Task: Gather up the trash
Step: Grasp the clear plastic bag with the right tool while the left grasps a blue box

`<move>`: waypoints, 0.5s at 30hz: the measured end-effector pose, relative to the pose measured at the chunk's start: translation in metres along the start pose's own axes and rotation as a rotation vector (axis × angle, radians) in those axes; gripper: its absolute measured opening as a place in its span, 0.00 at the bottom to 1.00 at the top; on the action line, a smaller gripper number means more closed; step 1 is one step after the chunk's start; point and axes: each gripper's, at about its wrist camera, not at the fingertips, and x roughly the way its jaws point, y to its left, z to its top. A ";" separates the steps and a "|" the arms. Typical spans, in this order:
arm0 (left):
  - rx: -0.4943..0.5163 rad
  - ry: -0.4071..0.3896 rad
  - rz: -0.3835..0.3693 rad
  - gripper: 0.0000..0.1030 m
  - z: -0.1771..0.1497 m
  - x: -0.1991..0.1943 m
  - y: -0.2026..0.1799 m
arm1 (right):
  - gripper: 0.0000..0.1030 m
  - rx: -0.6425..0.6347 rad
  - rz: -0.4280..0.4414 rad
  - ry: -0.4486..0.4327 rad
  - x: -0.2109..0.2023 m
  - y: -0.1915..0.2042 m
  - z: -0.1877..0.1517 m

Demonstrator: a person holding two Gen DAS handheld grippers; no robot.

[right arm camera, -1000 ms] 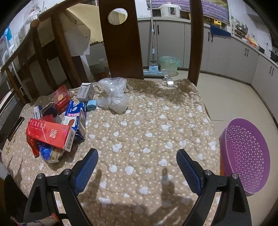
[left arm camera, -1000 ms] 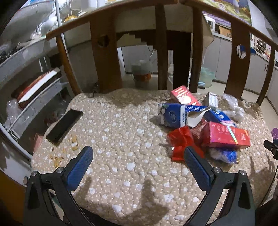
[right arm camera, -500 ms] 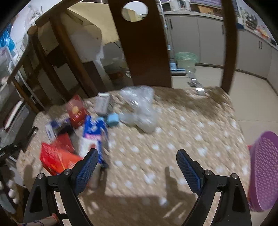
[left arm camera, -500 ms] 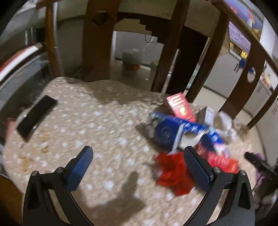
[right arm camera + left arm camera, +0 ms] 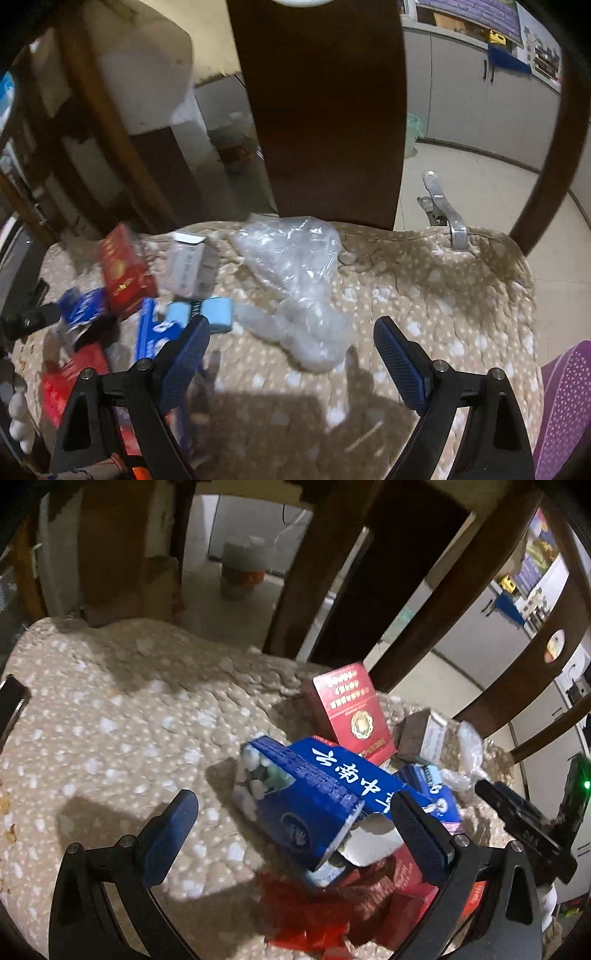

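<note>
We have the left gripper (image 5: pixel 295 830) spread wide over the torn blue carton (image 5: pixel 314 794), which lies just in front of the red box (image 5: pixel 352 712). We should straddle its narrow sides before squeezing. Our right gripper (image 5: pixel 291 354) is closing around the clear plastic bag (image 5: pixel 295 284), right of that red box (image 5: pixel 123 271), not yet pinching; we should bunch the film low.

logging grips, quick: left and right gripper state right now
Left gripper: open, holding nothing, blue box between its jaws.
Right gripper: closing, not gripping yet, plastic bag between its jaws.
</note>
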 end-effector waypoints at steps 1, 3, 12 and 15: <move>0.004 0.010 0.004 1.00 0.000 0.004 -0.001 | 0.77 -0.003 0.000 0.013 0.005 0.000 0.001; -0.004 0.014 0.002 0.86 -0.001 0.008 -0.001 | 0.49 -0.007 0.001 0.054 0.017 0.000 0.003; -0.067 -0.039 -0.030 0.20 -0.007 -0.021 0.013 | 0.33 0.028 0.036 0.039 -0.010 -0.021 -0.007; -0.033 -0.061 -0.036 0.19 -0.015 -0.036 0.008 | 0.33 0.044 0.040 -0.001 -0.033 -0.031 -0.016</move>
